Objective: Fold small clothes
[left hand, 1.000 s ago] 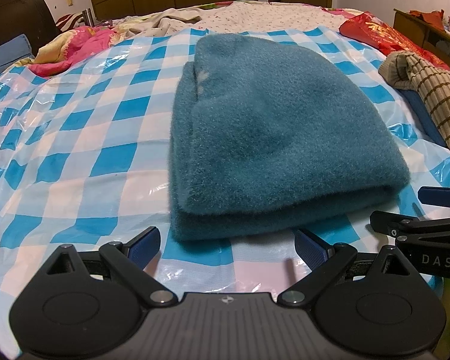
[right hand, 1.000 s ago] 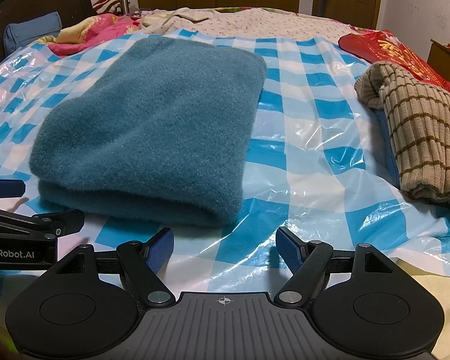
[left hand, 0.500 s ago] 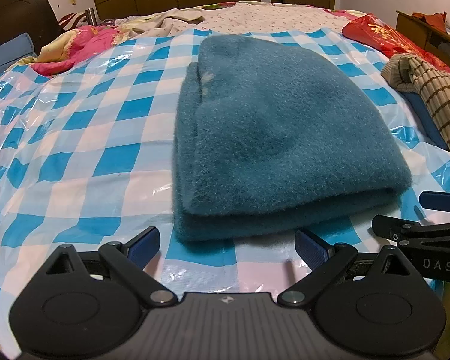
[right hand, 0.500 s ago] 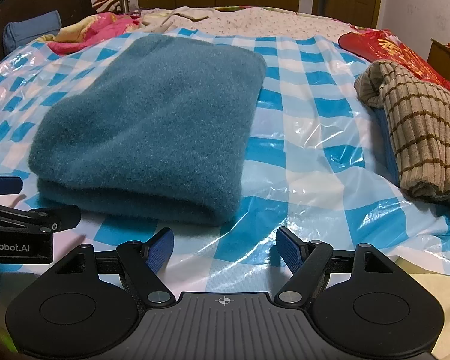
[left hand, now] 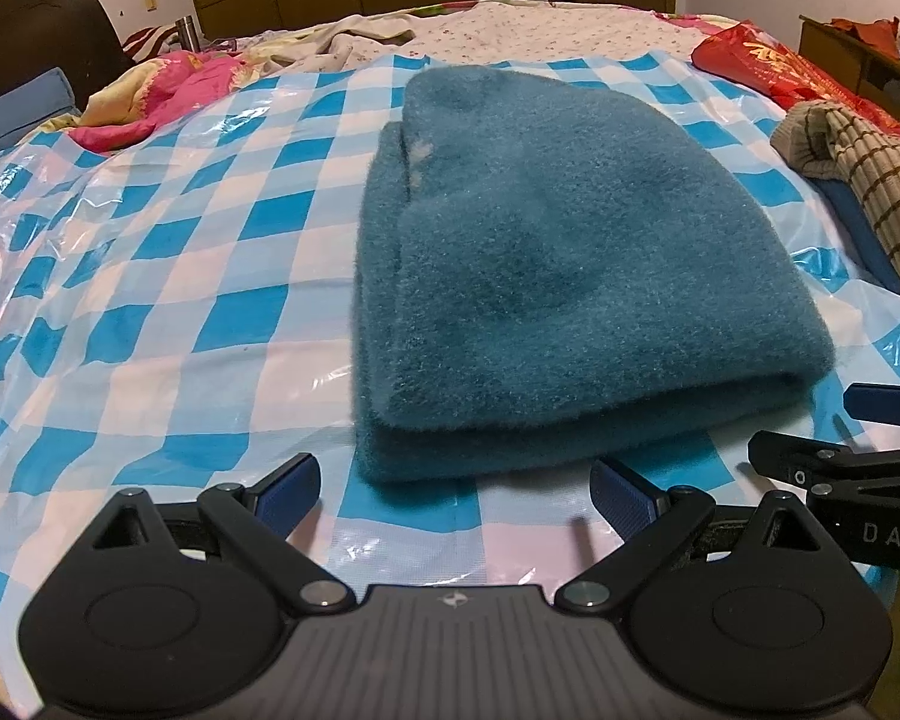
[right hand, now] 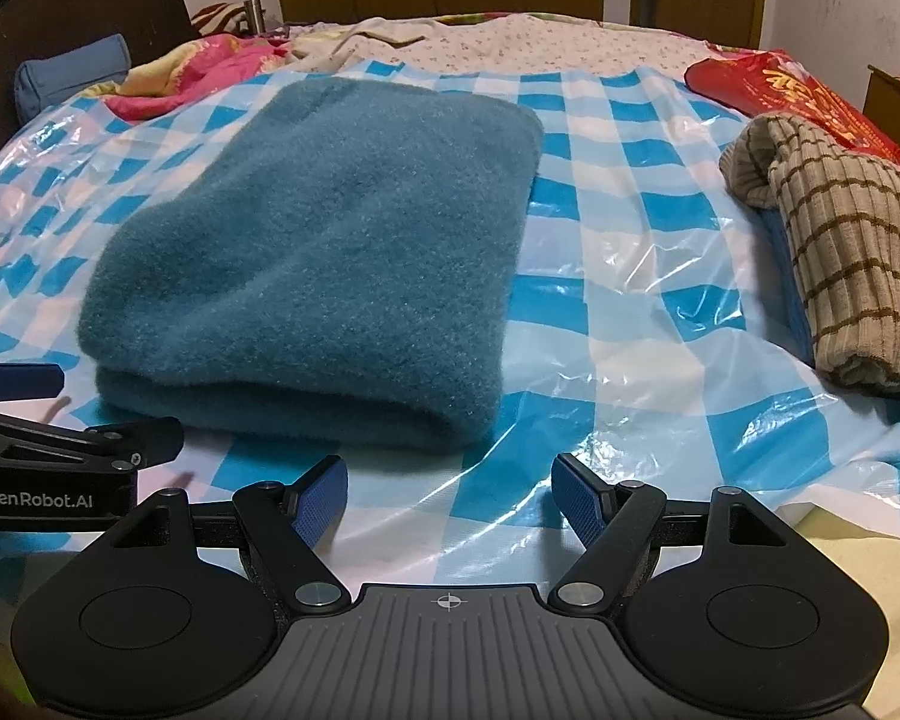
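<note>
Directly ahead of both claws, on the checked plastic sheet (right hand: 600,324), lies the teal fleece garment (right hand: 330,252), already folded into a thick stack.

1. Left claw (left hand: 455,487): jaws spread wide, nothing held. Its two blue pads sit just short of the near folded edge of the garment (left hand: 570,276), apart from it, with bare sheet (left hand: 168,276) between. The near left corner of the stack falls between the pads, slightly right of centre.

2. Right claw (right hand: 450,495): jaws spread wide, nothing held. The near right corner of the stack lies just ahead and a little left of its centre line, not touching.

3. Each claw shows at the edge of the other's view, so the two stand side by side along the same near edge, about equally close to it.

4. Long axis: the stack runs away from the claws, near edge to far edge, and narrows toward the far end in the left view. The rounded fold faces the claws.

5. Judgement: any further fold probably starts from this near edge, one claw per corner, moving away from the operator.

6. Farther right of the right claw, well apart from the fleece, a striped knit garment (right hand: 840,252) lies bunched.
</note>
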### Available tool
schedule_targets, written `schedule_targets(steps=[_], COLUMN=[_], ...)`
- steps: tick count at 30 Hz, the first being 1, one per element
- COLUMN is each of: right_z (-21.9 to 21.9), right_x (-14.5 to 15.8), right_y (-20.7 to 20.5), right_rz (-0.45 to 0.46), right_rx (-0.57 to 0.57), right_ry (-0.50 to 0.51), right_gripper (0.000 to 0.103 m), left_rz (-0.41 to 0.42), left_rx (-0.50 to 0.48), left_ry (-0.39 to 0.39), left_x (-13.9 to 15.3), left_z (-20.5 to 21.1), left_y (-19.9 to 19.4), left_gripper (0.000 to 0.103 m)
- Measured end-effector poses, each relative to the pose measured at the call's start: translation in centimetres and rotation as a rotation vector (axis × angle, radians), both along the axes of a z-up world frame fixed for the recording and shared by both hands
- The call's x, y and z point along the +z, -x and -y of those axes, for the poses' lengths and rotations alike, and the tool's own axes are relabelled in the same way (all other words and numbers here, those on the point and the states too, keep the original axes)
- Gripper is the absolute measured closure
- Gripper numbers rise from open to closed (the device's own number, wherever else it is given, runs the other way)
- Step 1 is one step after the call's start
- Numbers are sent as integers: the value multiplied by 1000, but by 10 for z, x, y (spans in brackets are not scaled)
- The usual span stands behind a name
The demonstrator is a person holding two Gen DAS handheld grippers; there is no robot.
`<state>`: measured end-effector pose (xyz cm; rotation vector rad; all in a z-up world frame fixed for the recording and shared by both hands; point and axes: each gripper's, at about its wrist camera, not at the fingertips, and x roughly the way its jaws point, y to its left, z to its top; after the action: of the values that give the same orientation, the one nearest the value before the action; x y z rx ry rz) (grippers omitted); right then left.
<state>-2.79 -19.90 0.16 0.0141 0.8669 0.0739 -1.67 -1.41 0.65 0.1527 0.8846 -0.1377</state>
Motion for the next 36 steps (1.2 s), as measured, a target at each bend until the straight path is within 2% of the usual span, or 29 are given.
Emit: schedule_targets(steps=[5,36], right_z=[0,-3], right_x=[0,-3], right_y=[0,1], right_rz=[-2,-7], right_rx=[0,3], right_ry=[0,7], right_gripper=[27,27], left_rz=[4,8], left_rx=[3,1], left_ry=[-22,-29], left_x=[-1,1], left_z=[2,3], left_y=[0,0], left_gripper=[0,0])
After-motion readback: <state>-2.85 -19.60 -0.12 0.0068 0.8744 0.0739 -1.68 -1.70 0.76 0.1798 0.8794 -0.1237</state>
